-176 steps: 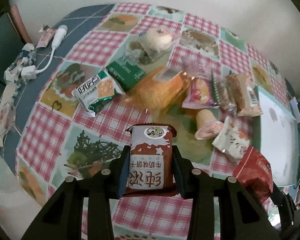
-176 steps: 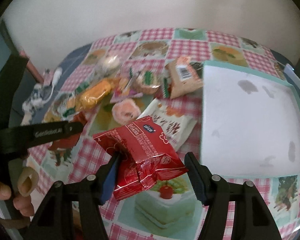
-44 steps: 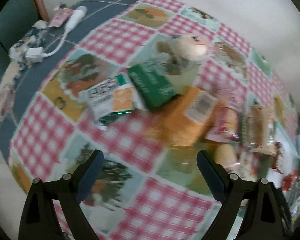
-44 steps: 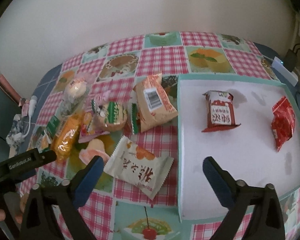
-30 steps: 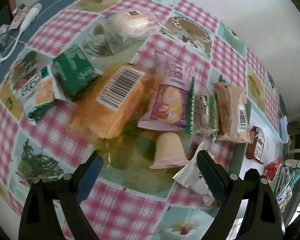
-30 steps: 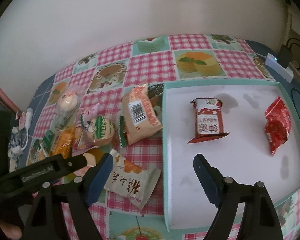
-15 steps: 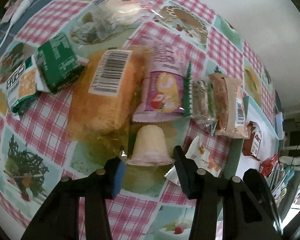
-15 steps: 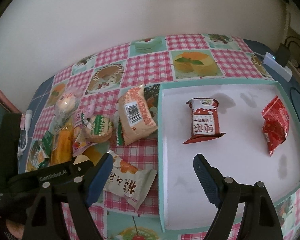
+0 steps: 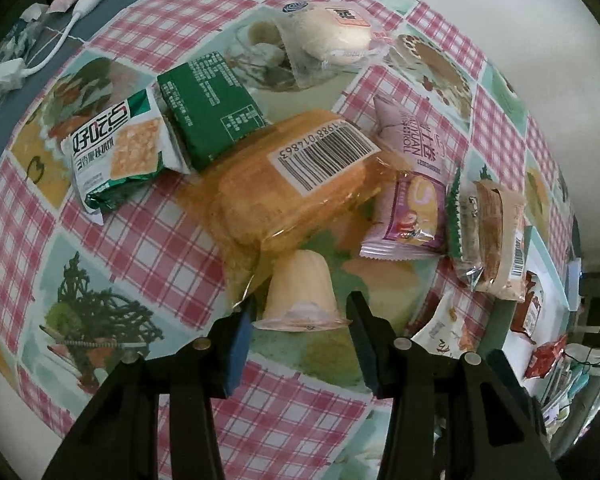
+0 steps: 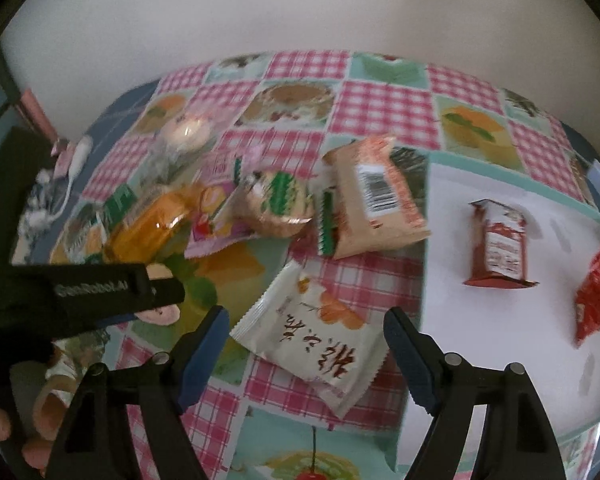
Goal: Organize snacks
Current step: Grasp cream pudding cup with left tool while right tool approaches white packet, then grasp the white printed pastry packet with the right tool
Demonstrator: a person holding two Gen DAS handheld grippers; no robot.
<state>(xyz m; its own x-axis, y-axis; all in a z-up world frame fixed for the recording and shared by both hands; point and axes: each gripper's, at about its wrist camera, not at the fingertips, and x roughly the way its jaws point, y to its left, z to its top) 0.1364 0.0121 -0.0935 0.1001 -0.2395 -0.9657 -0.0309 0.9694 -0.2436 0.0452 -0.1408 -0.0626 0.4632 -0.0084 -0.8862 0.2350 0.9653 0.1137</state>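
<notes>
Now a jelly cup (image 9: 300, 296) lying on the tablecloth (image 9: 148, 240) is gripped by the left gripper (image 9: 298, 318), while a white packet (image 10: 312, 332) beside the tray (image 10: 500, 320) is straddled, untouched, by the closing right gripper (image 10: 306, 320).

Soft, even daylight fills both views, and the fisheye lens bends the tabletop (image 9: 148, 236) into a dome with dark corners. The left wrist view is sharp; the right wrist view is smeared with motion blur, and glare glints off the clear bun wrapper (image 10: 186, 132).

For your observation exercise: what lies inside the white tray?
Inside the white tray lie a brown-and-white packet and a red packet. Its near right corner falls outside the picture.
</notes>
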